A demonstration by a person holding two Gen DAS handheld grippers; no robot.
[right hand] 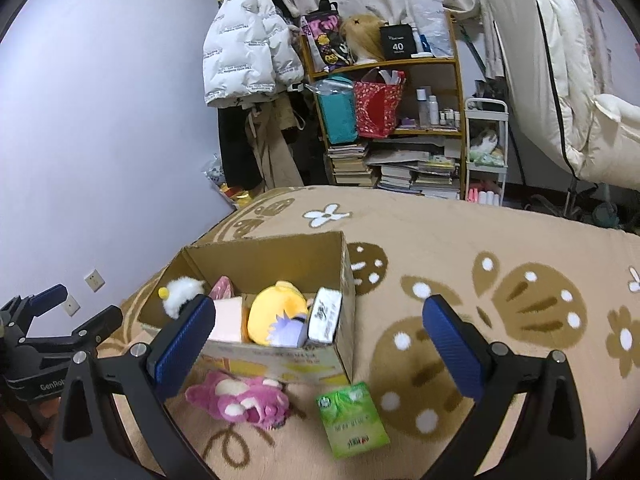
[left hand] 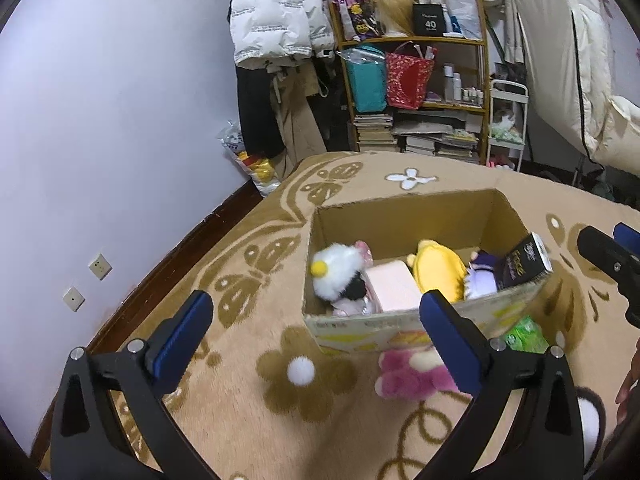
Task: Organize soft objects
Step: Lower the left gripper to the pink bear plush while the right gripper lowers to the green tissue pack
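Observation:
An open cardboard box stands on the patterned blanket. It holds a white fluffy toy, a pink pack, a yellow plush and a tissue pack. A pink plush and a green tissue pack lie on the blanket in front of the box. My left gripper is open and empty above the blanket by the box's near left corner. My right gripper is open and empty over the box's right end.
A wall with sockets runs along the left. Behind the bed stand a cluttered shelf, hanging coats and a white cart. The blanket spreads out to the right of the box.

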